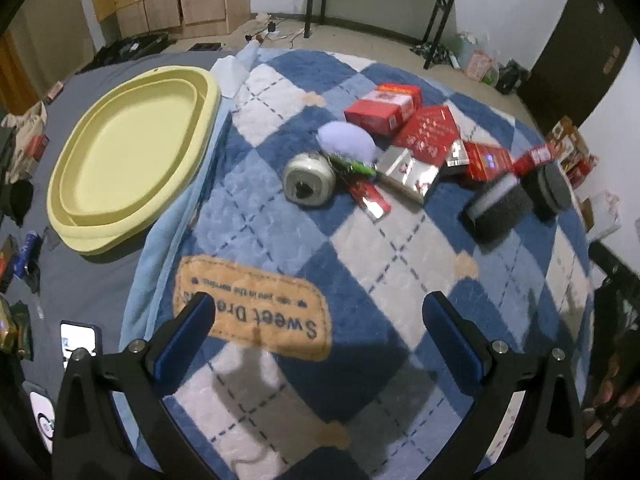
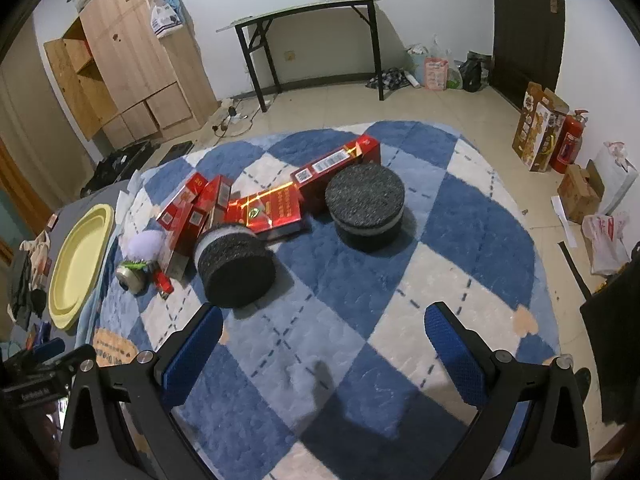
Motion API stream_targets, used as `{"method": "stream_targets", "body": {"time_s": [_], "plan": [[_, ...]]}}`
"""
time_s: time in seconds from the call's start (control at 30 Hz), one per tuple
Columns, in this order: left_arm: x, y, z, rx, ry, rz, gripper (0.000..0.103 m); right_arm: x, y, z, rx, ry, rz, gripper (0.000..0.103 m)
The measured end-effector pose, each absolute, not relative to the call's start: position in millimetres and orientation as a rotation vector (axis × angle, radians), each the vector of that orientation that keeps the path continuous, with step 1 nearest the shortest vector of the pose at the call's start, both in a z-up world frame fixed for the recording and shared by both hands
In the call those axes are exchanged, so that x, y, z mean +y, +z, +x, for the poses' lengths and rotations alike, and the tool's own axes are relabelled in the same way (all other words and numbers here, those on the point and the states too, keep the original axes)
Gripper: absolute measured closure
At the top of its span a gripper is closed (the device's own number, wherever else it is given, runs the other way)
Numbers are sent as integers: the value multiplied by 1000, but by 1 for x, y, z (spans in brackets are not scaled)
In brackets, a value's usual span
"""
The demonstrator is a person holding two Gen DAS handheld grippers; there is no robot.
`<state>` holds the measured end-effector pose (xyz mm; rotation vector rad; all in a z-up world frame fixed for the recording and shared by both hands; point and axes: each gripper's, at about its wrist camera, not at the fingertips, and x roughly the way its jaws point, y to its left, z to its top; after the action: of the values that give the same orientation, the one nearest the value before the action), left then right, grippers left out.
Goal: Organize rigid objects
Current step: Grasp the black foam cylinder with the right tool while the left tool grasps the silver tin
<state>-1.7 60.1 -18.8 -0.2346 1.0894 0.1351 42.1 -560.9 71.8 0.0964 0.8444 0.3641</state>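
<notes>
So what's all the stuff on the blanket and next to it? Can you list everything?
Blanket: one, blue and white checked, under everything.
Basin: one, pale yellow, empty, beside the blanket's edge.
Red boxes: several, exact count unclear, red, piled mid-blanket.
Foam cylinders: two, dark grey; one tipped by the boxes, one upright further off.
Jar: one, whitish, on its side near the boxes.
Puff: one, lilac, behind the jar.
Green item: one, too blurred to name.
Folding table: one, black-legged, by the wall.
Left gripper: blue fingers, open, empty.
Right gripper: blue fingers, open, empty.
</notes>
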Motion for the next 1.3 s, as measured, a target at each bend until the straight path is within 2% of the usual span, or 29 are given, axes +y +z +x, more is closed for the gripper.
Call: {"method": "stream_targets", "body": {"time_s": [0.33,0.9,1.0,1.03,1.1,1.13,1.17,1.2,1.3], "plan": [[76,-38,37,1124,101,-139,0,-572,57,68,867,339,105,0],[90,-98,104,1036,142,-137,1,-533,-1,168,860,300,-19,0],[89,-96,104,976,123,-164,11,-530,-10,179,852,296,-31,3],[88,-95,104,965,108,-184,21,-530,-13,182,849,296,-30,5],[86,-92,102,954,90,-204,37,-530,-19,188,844,289,-34,17],[84,-91,101,947,84,-203,50,-529,-20,189,827,292,-40,21],[82,-90,101,944,83,-199,52,-528,-22,191,810,298,-48,30],[82,-90,101,945,81,-198,52,-527,-22,192,805,304,-53,35],[85,-91,99,955,62,-218,52,-529,-24,191,801,305,-46,36]]}}
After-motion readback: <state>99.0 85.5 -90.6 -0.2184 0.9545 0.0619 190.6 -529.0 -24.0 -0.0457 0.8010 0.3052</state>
